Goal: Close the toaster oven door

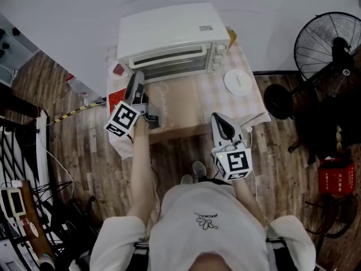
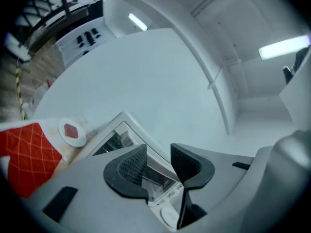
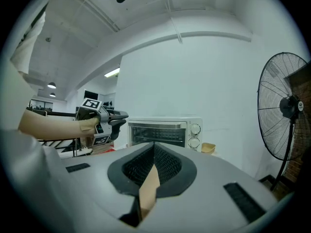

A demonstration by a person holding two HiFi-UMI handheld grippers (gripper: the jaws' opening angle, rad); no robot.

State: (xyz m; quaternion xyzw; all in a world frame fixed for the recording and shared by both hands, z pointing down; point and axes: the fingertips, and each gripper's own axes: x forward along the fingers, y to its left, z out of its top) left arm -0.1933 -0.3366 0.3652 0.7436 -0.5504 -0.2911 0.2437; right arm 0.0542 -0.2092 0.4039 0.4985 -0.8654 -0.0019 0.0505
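Toaster oven (image 1: 172, 41) sits at the back edge of the small table (image 1: 197, 103), against the white wall. White boxy metal shell, glass door with a bar handle, 2 round knobs on its right. Door stands upright, flush with the front.

Left gripper (image 1: 136, 78): jaws apart, nothing between the ribbed black pads, tips just in front of the oven's left front corner. I can't tell if they touch it. Its own view looks up along the oven front (image 2: 121, 135).

Right gripper (image 1: 219, 117): jaws closed tip to tip, empty, level, near the table's front right edge, well apart from the oven.

Table centre between the grippers is bare tan and checked cloth. White round plate (image 1: 238, 82) lies right of the oven. Small white disc with a red mark (image 2: 71, 131) sits at the table's left edge. Black wire-cage fan (image 1: 327, 44) stands on the plank floor (image 1: 73, 145) to the right.
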